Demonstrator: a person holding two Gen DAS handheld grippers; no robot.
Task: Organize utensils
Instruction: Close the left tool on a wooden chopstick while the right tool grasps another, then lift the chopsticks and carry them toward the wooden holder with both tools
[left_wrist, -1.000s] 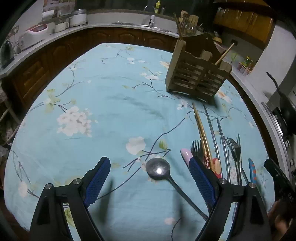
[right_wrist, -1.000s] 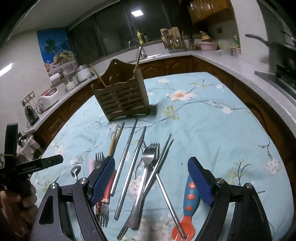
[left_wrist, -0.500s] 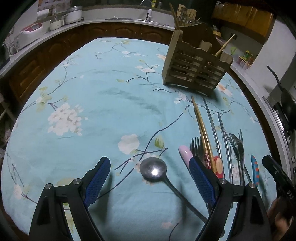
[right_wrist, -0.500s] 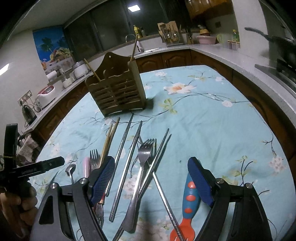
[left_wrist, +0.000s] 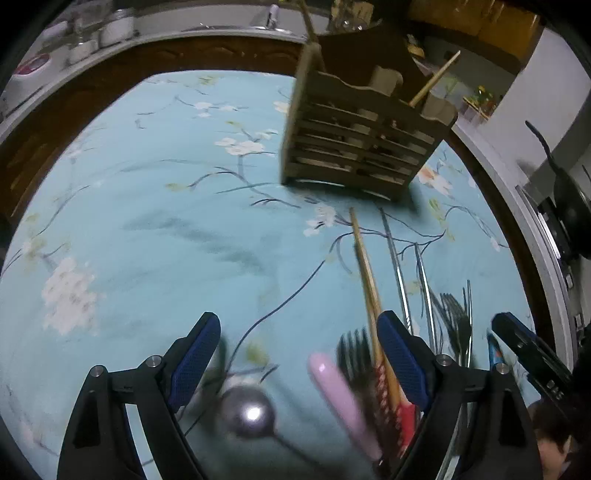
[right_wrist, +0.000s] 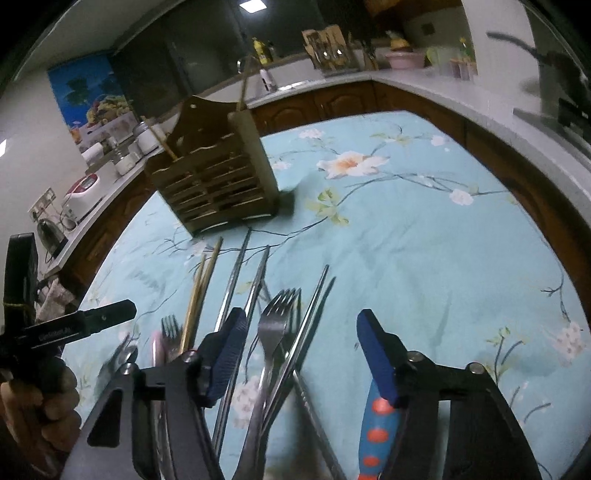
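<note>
Two grippers hung over a blue floral tablecloth (right_wrist: 424, 236), where a wooden caddy (right_wrist: 221, 184) stood with loose cutlery fanned out in front of it. Nearest the caddy lay wooden chopsticks (left_wrist: 364, 258) and steel chopsticks (right_wrist: 236, 273); farther out, a steel fork (right_wrist: 275, 325). The right gripper (right_wrist: 301, 354) was closing with that fork between its jaws, pads not yet pressing. The left gripper (left_wrist: 299, 354) stood spread wide above a spoon (left_wrist: 248, 411) and a pink handle (left_wrist: 338, 391), gripping nothing.
</note>
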